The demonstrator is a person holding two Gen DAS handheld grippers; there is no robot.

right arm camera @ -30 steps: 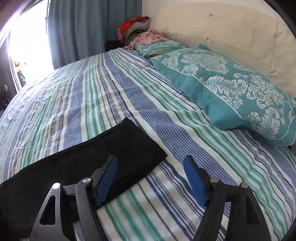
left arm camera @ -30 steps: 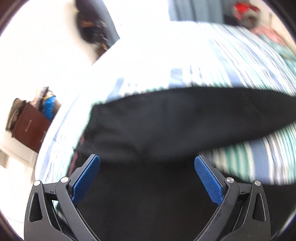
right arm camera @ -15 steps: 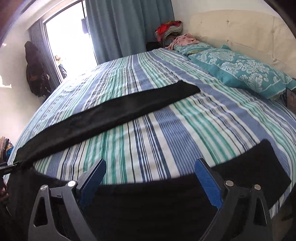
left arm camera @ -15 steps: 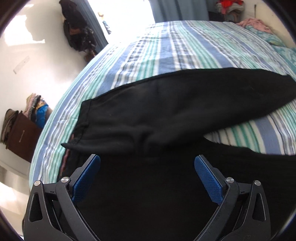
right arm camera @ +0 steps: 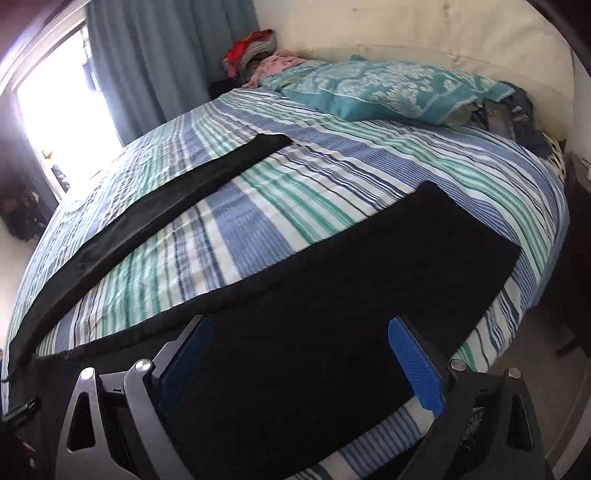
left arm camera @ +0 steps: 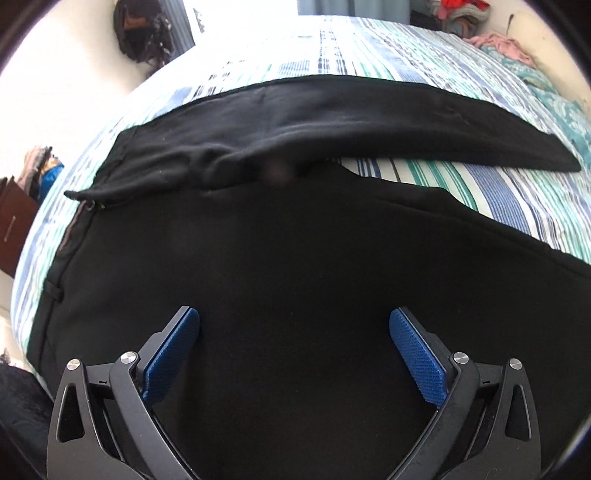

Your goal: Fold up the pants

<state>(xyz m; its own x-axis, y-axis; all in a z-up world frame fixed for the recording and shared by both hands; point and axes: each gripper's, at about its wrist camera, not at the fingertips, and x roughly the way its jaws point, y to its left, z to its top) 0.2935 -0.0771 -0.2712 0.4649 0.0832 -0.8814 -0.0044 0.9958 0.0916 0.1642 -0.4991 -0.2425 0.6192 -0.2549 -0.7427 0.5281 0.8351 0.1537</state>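
Black pants (left arm camera: 280,258) lie spread on a striped bed (left arm camera: 424,74), waistband at the left, the two legs splayed apart. The far leg (right arm camera: 177,199) runs toward the pillows; the near leg (right arm camera: 351,288) lies along the bed's front edge. My left gripper (left arm camera: 294,347) hovers open over the seat of the pants, nothing between its blue pads (left arm camera: 413,354). Over the near leg, my right gripper (right arm camera: 299,354) stands open with only flat cloth below it; its cuff end (right arm camera: 491,251) lies to the right.
Teal patterned pillows (right arm camera: 388,92) and a cream headboard (right arm camera: 443,33) are at the far end. A clothes pile (right arm camera: 255,51) sits by the blue curtain (right arm camera: 166,62). Dark items (right arm camera: 517,118) lie at the bed's right corner. A brown cabinet (left arm camera: 13,229) stands left of the bed.
My right gripper swept from the far leg's cuff back to the near leg and widened. The left gripper sank closer over the waist area. The far leg now lies flat and straight.
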